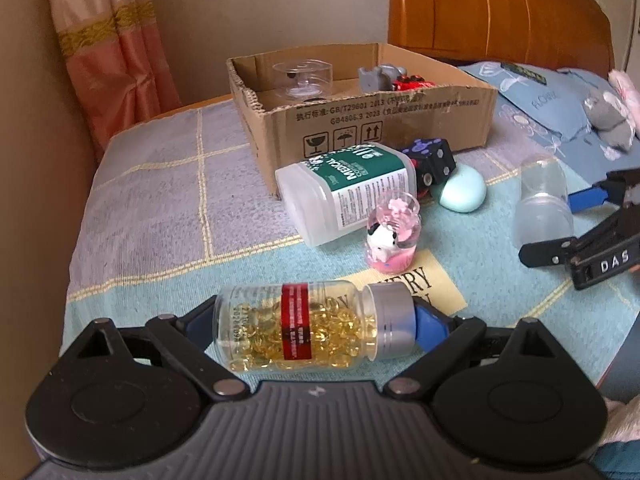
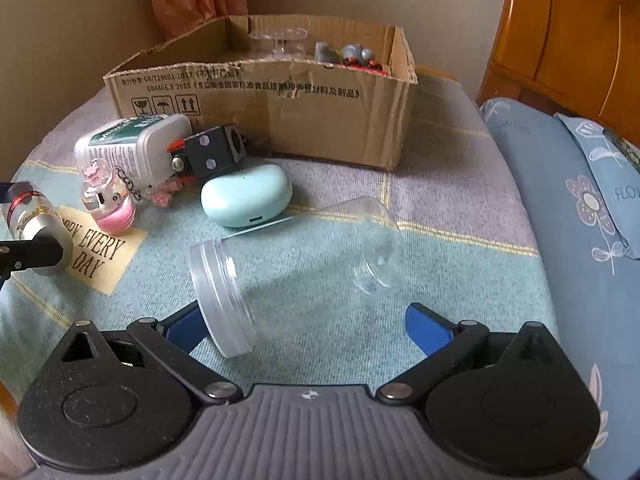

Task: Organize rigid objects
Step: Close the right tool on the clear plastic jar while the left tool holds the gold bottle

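Note:
A clear bottle of yellow capsules point(image 1: 296, 324) with a silver cap lies crosswise between my left gripper's point(image 1: 316, 326) fingers. The blue pads touch its base and its cap, so the gripper is shut on it. The right wrist view shows this bottle point(image 2: 30, 216) at the far left edge. A clear empty jar point(image 2: 296, 256) with a frosted lid lies on the bed between the fingers of my right gripper point(image 2: 300, 320). That gripper is open, and its right pad point(image 2: 426, 328) stands apart from the jar. The left view shows the same jar point(image 1: 544, 200) beside the right gripper point(image 1: 560, 224).
An open cardboard box point(image 1: 360, 120) at the back holds a clear round container point(image 1: 302, 78) and small grey and red toys. In front of it lie a white medical bottle point(image 1: 348, 188), a pink figurine bottle point(image 1: 394, 232), a dark dotted cube point(image 1: 432, 156) and a mint case point(image 1: 464, 190). Pillows and a wooden headboard point(image 1: 500, 8) are on the right.

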`<action>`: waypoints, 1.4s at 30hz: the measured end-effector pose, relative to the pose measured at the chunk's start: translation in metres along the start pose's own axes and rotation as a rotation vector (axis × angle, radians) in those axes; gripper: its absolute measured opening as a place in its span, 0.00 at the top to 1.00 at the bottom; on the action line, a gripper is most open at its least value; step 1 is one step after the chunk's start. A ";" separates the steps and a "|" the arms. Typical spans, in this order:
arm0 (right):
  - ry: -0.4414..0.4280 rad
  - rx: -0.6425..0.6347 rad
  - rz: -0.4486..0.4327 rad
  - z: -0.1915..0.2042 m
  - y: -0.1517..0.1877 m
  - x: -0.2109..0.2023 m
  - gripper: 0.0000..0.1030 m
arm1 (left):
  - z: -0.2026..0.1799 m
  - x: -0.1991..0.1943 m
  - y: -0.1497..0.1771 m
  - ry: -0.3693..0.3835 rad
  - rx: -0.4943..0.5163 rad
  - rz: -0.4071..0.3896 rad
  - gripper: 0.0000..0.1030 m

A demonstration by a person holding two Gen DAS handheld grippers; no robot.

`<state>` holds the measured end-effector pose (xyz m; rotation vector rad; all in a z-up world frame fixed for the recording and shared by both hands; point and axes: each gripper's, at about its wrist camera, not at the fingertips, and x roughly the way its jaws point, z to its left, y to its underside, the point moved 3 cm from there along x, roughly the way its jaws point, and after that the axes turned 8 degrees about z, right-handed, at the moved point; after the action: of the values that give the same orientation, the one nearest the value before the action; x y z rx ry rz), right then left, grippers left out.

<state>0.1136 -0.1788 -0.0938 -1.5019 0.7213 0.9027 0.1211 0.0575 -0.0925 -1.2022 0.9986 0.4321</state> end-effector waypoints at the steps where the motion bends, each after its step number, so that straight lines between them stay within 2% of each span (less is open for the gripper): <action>1: -0.003 -0.007 -0.012 0.000 0.001 0.000 0.00 | 0.001 0.001 0.001 0.004 -0.010 -0.001 0.07; 8: -0.020 -0.036 -0.061 0.001 0.004 -0.001 0.00 | 0.003 0.012 0.012 -0.008 -0.053 0.030 0.05; 14: -0.044 -0.073 -0.087 -0.001 0.005 -0.001 0.00 | 0.001 0.012 0.018 -0.034 -0.103 -0.004 0.02; 20: -0.076 -0.106 -0.063 -0.004 0.000 -0.001 0.00 | -0.002 0.011 0.021 -0.061 -0.139 -0.030 0.01; 23: -0.102 -0.137 -0.084 -0.005 -0.003 -0.007 0.00 | -0.002 0.011 0.021 -0.066 -0.143 -0.035 0.01; 26: -0.091 -0.163 -0.104 -0.005 -0.008 -0.010 0.00 | 0.000 0.012 0.020 -0.064 -0.141 -0.030 0.01; 42: -0.117 -0.250 -0.099 0.006 -0.031 -0.003 0.00 | -0.003 0.006 0.012 -0.083 -0.111 -0.048 0.02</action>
<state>0.1372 -0.1695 -0.0754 -1.6724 0.4568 1.0244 0.1136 0.0579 -0.1041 -1.2950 0.8821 0.5008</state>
